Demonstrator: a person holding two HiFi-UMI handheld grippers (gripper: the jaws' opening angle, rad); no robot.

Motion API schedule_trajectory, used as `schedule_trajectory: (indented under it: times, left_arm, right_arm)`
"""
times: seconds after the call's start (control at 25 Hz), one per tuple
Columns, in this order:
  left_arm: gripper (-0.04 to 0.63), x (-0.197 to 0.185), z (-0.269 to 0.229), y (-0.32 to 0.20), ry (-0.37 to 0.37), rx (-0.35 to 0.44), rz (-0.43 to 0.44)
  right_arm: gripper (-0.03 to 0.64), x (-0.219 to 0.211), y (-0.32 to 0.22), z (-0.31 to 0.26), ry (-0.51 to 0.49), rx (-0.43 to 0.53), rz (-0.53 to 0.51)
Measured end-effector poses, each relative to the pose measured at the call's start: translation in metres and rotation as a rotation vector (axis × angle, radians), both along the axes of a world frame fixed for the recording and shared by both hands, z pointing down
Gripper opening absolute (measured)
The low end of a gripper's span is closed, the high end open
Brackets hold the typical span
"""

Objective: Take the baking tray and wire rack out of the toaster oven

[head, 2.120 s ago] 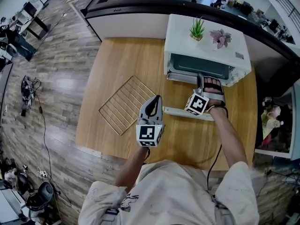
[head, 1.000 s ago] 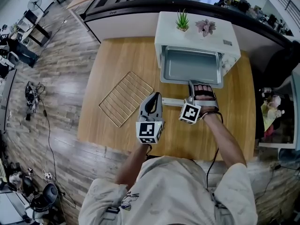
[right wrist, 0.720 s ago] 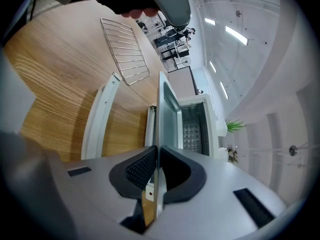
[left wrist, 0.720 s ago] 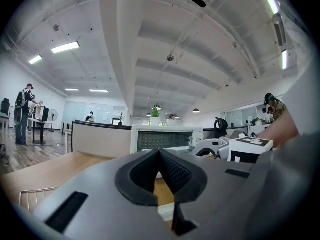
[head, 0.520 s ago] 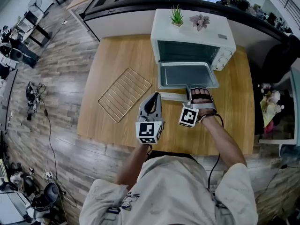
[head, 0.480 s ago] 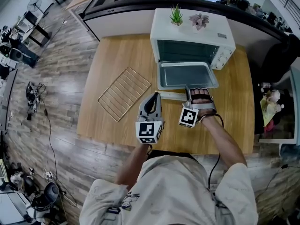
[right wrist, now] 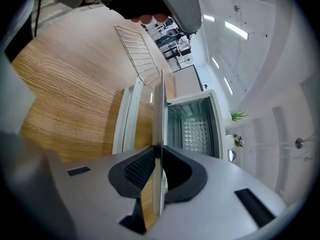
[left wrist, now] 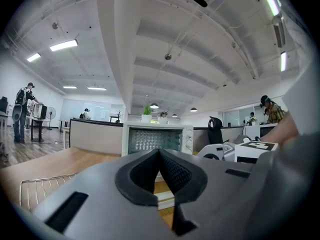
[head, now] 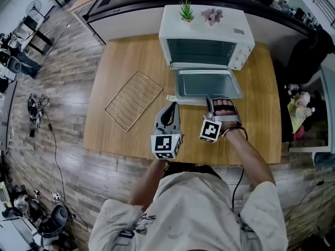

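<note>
The wooden table carries the white toaster oven at its far side, mouth toward the person and oven door dropped open. From where I stand, the second half of the job is in hand: the wire rack already lies flat on the table, off to the left and well apart from the oven, and the baking tray is the piece being drawn out. The tray sits over the open door, just in front of the mouth. Its far rim is so close to the opening that I cannot tell whether it is fully clear. Its long axis runs side to side across the oven's front, its hollow faces up, and one long rim faces the person. The right gripper pinches that near rim about midway; in the right gripper view the rim shows edge-on between the pads. The left gripper hangs beside the door's left end, jaws pressed together on nothing. Next, I'd judge, the tray needs pulling on toward the person, kept level so it does not droop from its one-edge hold, then setting down on bare wood.
</note>
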State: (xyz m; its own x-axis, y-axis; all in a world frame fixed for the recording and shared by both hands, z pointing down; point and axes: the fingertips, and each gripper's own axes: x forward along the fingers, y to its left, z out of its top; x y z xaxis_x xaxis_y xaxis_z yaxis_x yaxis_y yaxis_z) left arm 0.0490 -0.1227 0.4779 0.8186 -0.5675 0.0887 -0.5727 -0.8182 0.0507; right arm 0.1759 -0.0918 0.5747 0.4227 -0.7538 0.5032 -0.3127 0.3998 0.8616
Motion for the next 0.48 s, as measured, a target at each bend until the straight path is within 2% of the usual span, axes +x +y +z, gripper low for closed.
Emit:
schedule_trajectory:
  times: [0.48]
  left_arm:
    - [0.015,0.051,-0.001,0.032,-0.005,0.000,0.137]
  right_arm:
    - [0.067,0.045,0.059,-0.006,-0.015,0.020,0.150]
